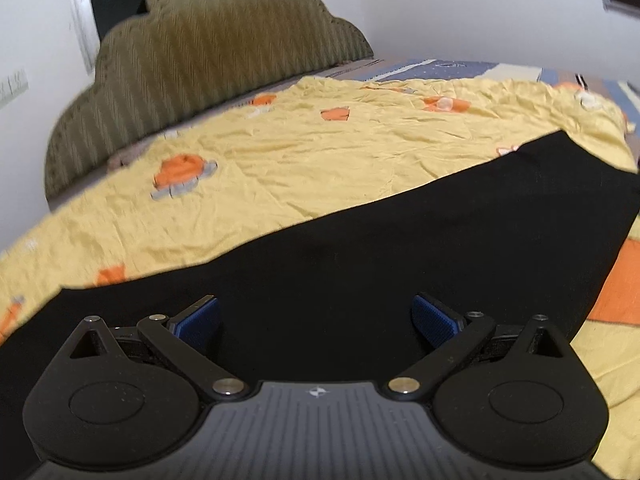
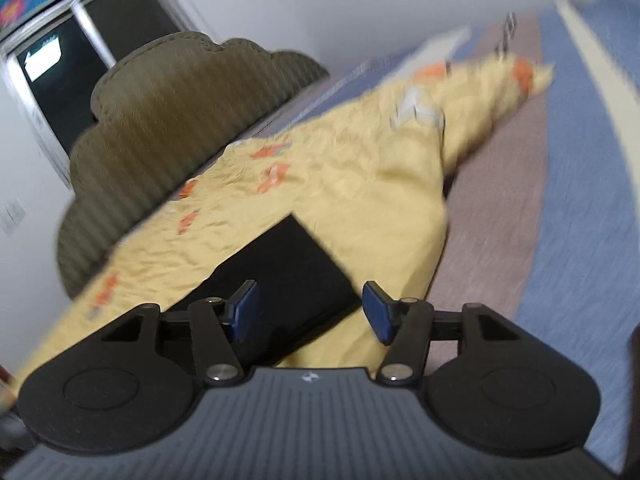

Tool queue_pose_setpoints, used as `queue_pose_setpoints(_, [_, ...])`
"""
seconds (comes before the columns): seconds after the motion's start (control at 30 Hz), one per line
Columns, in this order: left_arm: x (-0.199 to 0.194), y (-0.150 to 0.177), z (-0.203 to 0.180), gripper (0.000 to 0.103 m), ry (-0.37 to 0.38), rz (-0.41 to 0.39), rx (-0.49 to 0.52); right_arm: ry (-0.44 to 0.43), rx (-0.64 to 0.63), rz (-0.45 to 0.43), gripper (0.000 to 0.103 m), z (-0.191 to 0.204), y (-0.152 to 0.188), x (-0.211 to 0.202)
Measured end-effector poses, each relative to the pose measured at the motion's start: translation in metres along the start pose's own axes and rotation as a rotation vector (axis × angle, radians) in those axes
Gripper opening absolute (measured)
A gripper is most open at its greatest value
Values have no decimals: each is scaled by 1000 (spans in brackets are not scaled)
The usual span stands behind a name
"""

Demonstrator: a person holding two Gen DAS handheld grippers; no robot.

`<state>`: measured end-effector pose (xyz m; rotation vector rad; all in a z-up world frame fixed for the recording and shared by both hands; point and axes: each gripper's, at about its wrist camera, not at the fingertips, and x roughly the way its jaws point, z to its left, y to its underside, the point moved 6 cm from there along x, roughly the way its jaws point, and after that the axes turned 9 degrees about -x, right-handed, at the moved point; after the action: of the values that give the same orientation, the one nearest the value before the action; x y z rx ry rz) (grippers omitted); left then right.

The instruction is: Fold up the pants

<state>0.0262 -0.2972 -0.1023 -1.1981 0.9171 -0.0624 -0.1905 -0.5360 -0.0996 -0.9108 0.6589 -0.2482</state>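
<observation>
1. The left gripper (image 1: pixel 316 322) hangs low over the black pants (image 1: pixel 360 264), its blue pads spread wide with nothing between them, apparently lined up to pick a fold point.
2. The right gripper (image 2: pixel 310 310) stands about half open and empty, aimed at the pants' end (image 2: pixel 288 276); heavy blur hides whether it touches the cloth.
3. The pants lie flat in a long band across a rumpled yellow quilt (image 1: pixel 312 160) with orange motifs, seemingly spread out ready for folding.
4. Under the quilt, a bedsheet (image 2: pixel 560 184) striped in blue, brown and cream covers the bed.
5. Beyond, a scalloped olive headboard (image 1: pixel 208 60) stands against a white wall (image 1: pixel 460 12), near a dark window (image 2: pixel 60 80).
</observation>
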Motion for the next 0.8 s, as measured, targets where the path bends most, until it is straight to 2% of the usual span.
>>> queue_pose_setpoints(0.07, [3, 0, 6, 103, 30, 25, -55, -37, 58, 22, 56, -1, 9, 9])
queue_pose_setpoints(0.17, [6, 2, 13, 103, 65, 52, -115, -45, 82, 22, 56, 2, 16, 15])
queue_pose_setpoints(0.4, [4, 3, 7, 103, 36, 30, -80, -28, 150, -12, 54, -4, 12, 26])
queue_pose_setpoints(0.6, [4, 3, 8, 103, 48, 39, -99, -20, 185, -35, 52, -4, 7, 36])
queue_pose_setpoints(0.63, [4, 3, 8, 103, 48, 39, -100, -16, 190, -38, 47, -4, 8, 36])
queue_pose_setpoints(0.7, [4, 3, 9, 103, 46, 38, -98, -9, 213, -35, 28, -8, 10, 37])
queue_pose_setpoints(0.8, [4, 3, 9, 103, 47, 39, -99, -31, 267, -29, 16, -15, 15, 34])
